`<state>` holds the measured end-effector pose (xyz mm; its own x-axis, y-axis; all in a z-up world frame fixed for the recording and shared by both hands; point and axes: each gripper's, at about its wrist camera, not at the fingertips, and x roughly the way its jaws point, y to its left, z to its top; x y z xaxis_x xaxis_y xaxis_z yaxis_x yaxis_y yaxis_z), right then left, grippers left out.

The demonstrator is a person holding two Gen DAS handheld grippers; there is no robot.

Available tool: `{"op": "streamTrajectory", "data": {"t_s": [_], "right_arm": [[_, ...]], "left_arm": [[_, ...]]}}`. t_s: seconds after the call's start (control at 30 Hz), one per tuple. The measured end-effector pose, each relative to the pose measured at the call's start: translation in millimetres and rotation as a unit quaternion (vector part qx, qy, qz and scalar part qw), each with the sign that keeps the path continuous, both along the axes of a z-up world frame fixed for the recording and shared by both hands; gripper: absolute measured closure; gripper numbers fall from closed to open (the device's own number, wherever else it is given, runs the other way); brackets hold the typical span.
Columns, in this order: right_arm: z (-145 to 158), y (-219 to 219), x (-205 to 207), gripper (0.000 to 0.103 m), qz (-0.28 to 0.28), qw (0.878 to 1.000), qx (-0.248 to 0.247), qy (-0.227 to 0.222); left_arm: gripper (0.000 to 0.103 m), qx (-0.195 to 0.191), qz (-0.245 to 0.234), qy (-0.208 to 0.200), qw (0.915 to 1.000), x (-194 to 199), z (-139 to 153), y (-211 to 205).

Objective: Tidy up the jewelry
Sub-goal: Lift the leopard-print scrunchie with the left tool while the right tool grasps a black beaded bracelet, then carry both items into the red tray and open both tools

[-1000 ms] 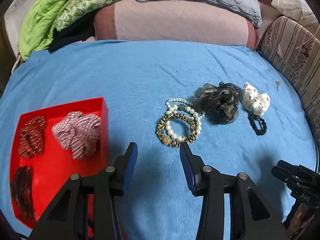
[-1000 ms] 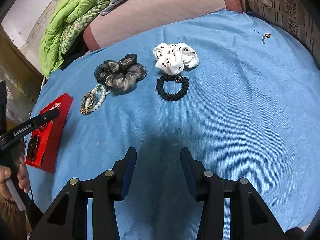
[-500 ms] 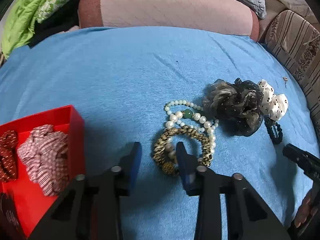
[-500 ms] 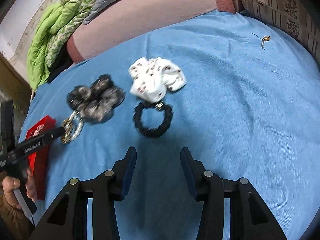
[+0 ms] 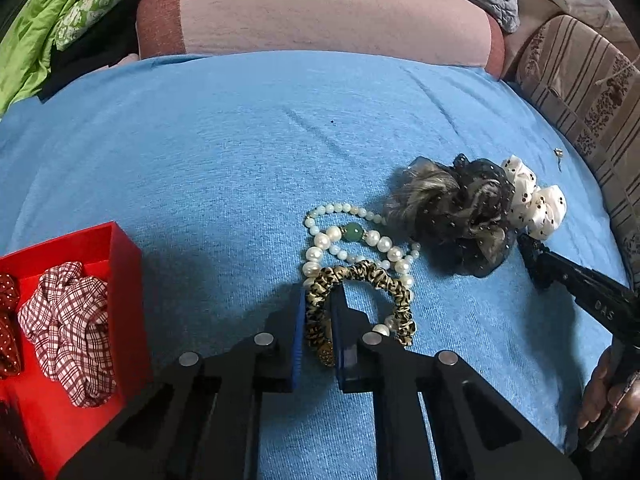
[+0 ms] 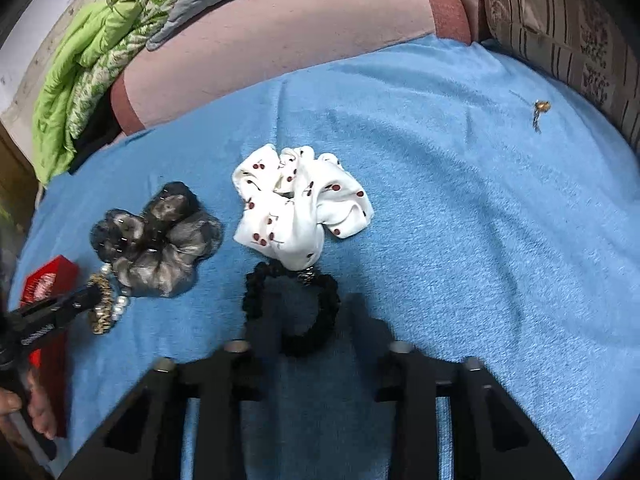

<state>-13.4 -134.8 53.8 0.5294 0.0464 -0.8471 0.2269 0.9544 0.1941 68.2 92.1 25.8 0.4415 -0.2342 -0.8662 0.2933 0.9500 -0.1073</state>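
Left gripper (image 5: 318,320): I see my jaws have just been closing and now pinch the near-left arc of the leopard-print scrunchie (image 5: 360,300); the blue pads press it from both sides.
Leopard-print scrunchie: it lies on the blue bedspread (image 5: 200,160), tangled with the pearl bracelet (image 5: 352,244) just beyond my fingertips; a second ago it lay well ahead of open jaws, so I have come down and forward onto it.
Right gripper (image 6: 310,320): my view is blurred; the jaws have just been closing, and the black scrunchie (image 6: 292,308) sits between them; the left finger overlaps its left side, the right finger stands just beside its right edge; I cannot tell whether the pads press it yet.
Black scrunchie: its far edge touches the white cherry-print scrunchie (image 6: 300,204); half a second ago it lay ahead of my fingertips, now it is between them.
Further out: the dark sheer scrunchie (image 5: 456,212) rests just beyond the pearls, beside the white one.
Red tray (image 5: 124,280): at the left in my left view, holding a plaid scrunchie (image 5: 72,332) and a red dotted one (image 5: 6,320); it has slid toward the frame edge since a second ago.
Far right: a small gold trinket (image 6: 540,110) lies well apart on the bedspread.
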Motion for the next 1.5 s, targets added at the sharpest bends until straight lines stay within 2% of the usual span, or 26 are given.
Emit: {"op": "streamTrajectory", "data": {"t_s": [0.03,0.13,0.47,0.83,1.17,1.5], "right_arm": [[0,-1,0,0.091,0.001,1.0,-0.003,0.0],[1,-2,-6,0.093,0.01,1.0,0.0,-0.002],[7,0,-46,0.093,0.007,0.999,0.036,0.0],[33,20,-96,0.093,0.026,0.998,0.047,-0.018],[57,50,-116,0.093,0.057,0.997,0.044,-0.038],[73,93,-118,0.093,0.107,0.993,0.041,-0.041]], "left_arm": [[0.092,0.002,0.0,-0.001,1.0,-2,0,-1],[0.096,-0.001,0.005,-0.003,1.0,-11,6,0],[0.096,-0.033,0.015,-0.011,0.9993,-62,32,8],[0.096,-0.068,0.04,-0.022,0.9966,-116,57,28],[0.096,-0.076,0.078,-0.047,0.9929,-157,76,63],[0.096,-0.092,0.156,-0.055,0.9819,-176,81,130]]}}
